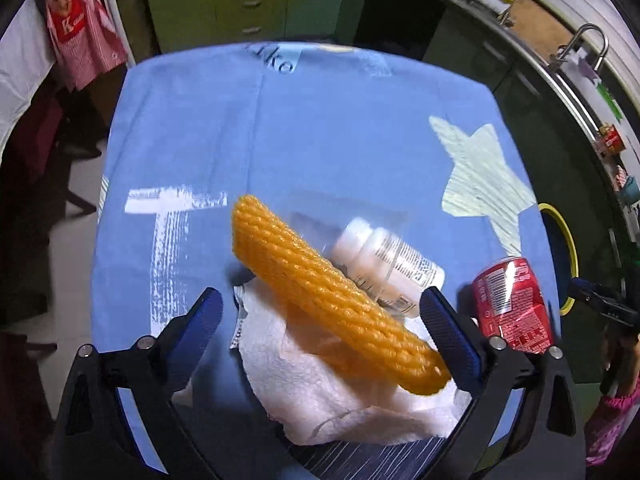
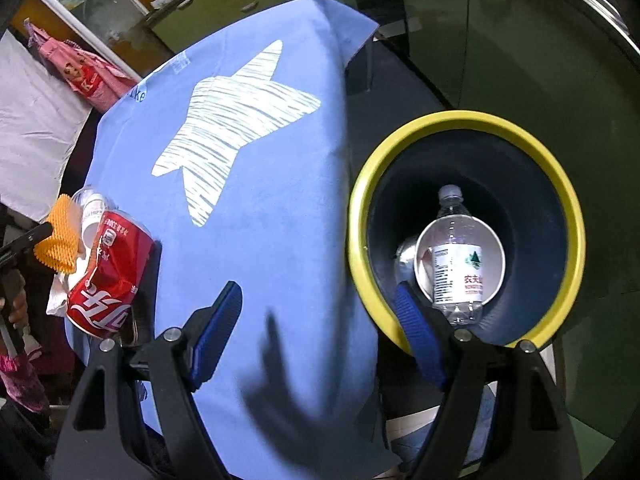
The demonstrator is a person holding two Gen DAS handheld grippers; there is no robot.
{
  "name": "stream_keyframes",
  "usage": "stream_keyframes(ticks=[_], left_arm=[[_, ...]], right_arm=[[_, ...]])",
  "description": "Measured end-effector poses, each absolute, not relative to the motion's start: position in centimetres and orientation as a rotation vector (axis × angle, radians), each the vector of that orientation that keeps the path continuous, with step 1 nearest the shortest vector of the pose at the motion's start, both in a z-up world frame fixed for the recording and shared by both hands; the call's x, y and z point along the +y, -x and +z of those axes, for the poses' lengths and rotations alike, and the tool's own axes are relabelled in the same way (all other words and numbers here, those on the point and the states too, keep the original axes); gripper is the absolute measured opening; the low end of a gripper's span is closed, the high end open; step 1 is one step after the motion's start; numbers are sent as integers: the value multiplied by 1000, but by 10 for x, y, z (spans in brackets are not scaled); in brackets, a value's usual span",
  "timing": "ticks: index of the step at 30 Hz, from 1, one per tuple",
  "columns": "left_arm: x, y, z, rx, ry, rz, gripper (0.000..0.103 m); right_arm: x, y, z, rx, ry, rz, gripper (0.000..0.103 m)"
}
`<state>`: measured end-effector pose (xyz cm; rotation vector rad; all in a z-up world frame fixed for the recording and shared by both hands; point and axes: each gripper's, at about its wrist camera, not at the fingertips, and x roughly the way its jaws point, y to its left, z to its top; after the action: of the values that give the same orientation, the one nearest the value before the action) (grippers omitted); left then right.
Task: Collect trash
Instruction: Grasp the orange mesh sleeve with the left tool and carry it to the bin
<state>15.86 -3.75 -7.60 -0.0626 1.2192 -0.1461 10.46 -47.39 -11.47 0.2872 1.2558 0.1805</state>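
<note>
On the blue tablecloth (image 1: 320,140) an orange foam net sleeve (image 1: 332,292) lies across a crumpled white paper towel (image 1: 340,392). Behind them is a white bottle (image 1: 392,256) inside clear plastic. A dented red can (image 1: 512,304) lies to the right. My left gripper (image 1: 324,320) hovers open just above the sleeve and towel, its jaws on either side of them. My right gripper (image 2: 320,320) is open and holds nothing, over the table's right edge beside the yellow-rimmed bin (image 2: 464,120). The red can (image 2: 108,276) and orange sleeve (image 2: 60,236) are far to its left.
The dark bin holds a clear water bottle (image 2: 460,264) and a white paper cup (image 2: 496,256). Its rim (image 1: 568,248) shows past the table's right edge. Green cabinets (image 1: 248,0) stand behind, a counter with a tap (image 1: 588,48) runs on the right, and a red checked cloth (image 1: 80,32) hangs at left.
</note>
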Motion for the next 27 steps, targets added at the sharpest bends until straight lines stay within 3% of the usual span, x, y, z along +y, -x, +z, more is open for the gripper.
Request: stream_keyframes(ticks=[3, 11, 13, 20, 27], left_arm=[[-38, -163, -79, 1231, 67, -137, 83], [-34, -168, -83, 1238, 71, -177, 28], [-33, -167, -81, 1228, 72, -194, 22], [-34, -153, -54, 1147, 10, -233, 15], [-40, -134, -7, 1019, -75, -242, 15]], right_arm=[[-474, -104, -119, 1257, -292, 197, 74], [-476, -94, -121, 1251, -312, 199, 74], [-476, -91, -117, 1241, -314, 196, 74], [-468, -86, -103, 1216, -300, 206, 74], [-459, -82, -93, 1194, -282, 216, 74]])
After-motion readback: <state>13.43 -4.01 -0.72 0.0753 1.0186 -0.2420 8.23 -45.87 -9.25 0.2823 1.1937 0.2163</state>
